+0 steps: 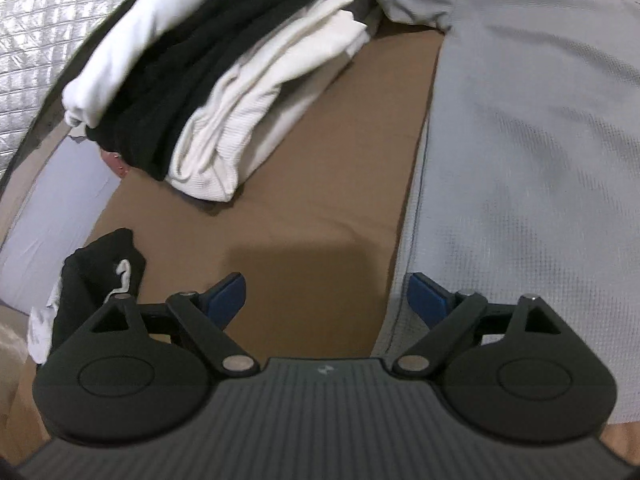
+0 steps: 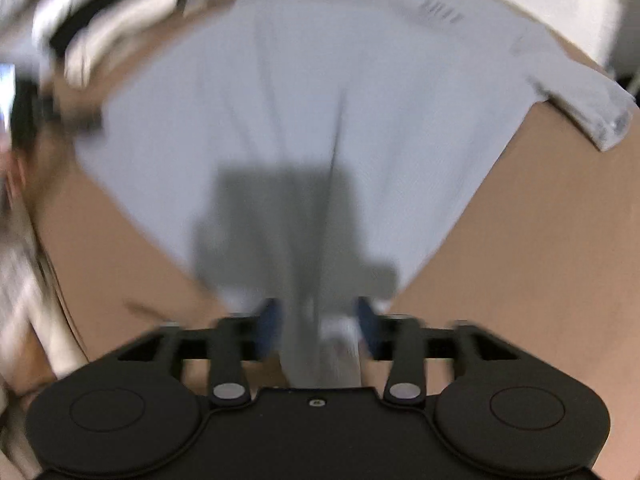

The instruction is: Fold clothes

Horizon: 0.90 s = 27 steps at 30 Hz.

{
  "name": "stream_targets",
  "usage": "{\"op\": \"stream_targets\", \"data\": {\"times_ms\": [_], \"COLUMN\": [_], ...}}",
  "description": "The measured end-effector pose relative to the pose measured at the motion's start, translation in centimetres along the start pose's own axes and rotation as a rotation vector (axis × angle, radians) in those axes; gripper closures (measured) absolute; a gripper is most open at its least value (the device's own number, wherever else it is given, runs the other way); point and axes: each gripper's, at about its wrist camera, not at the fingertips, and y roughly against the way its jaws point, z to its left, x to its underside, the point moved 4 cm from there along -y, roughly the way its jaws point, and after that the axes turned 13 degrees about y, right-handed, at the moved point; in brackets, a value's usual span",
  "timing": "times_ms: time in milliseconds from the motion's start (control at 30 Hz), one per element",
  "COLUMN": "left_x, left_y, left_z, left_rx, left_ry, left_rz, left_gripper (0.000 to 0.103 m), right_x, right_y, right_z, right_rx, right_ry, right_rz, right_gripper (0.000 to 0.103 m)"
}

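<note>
grey shirt (image 1: 520, 140) lay flat on brown table (image 1: 304, 208); left gripper (image 1: 326, 296) gaped empty over its left edge. right gripper (image 2: 318, 324) straddled the near hem, grip unclear.

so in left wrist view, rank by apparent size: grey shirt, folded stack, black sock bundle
1. grey shirt, cropped by the frame
2. folded stack
3. black sock bundle, smallest though nearest the camera

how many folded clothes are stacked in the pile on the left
3: a white one farthest back, a black one in the middle, a cream one nearest the grey shirt. More may be hidden underneath.
</note>
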Motion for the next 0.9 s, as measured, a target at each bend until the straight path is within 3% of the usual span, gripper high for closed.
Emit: {"op": "stream_targets", "data": {"times_ms": [167, 367, 433, 467, 567, 633, 767, 833, 900], "left_x": [-0.5, -0.2, 0.0, 0.1, 0.4, 0.6, 1.1, 1.4, 1.3], "left_y": [-0.7, -1.3, -2.1, -2.5, -3.7, -4.1, -4.7, -4.8, -4.1], "left_z": [0.3, 1.6, 2.0, 2.2, 2.8, 3.1, 3.5, 3.6, 2.4], "left_rx": [0.061, 0.078, 0.097, 0.119, 0.158, 0.163, 0.186, 0.201, 0.216], "left_ry": [0.092, 0.164, 0.204, 0.234, 0.309, 0.330, 0.397, 0.449, 0.352], "left_rz": [0.035, 0.075, 0.119, 0.146, 0.207, 0.217, 0.237, 0.232, 0.177], "left_gripper": [0.011, 0.010, 0.010, 0.009, 0.001, 0.000, 0.000, 0.000, 0.016], "right_x": [-2.0, 2.4, 3.6, 3.8, 3.2, 2.8, 1.6, 1.2, 0.9], "right_y": [-0.4, -3.7, -3.8, -3.8, -5.6, -6.5, -7.2, -8.2, -9.0], "right_z": [-3.9, -10.2, -11.2, -11.3, -10.0, -9.3, -6.0, -4.5, -3.3], "right_rx": [-0.030, -0.049, -0.140, -0.207, -0.361, -0.418, -0.436, -0.393, -0.346], "right_ry": [-0.196, -0.598, -0.726, -0.742, -0.678, -0.626, -0.396, -0.284, -0.221], "right_rz": [-0.163, -0.108, -0.125, -0.141, -0.025, 0.069, 0.233, 0.315, 0.346], "right_gripper": [0.042, 0.041, 0.039, 0.033, 0.028, 0.028, 0.022, 0.021, 0.021]}}
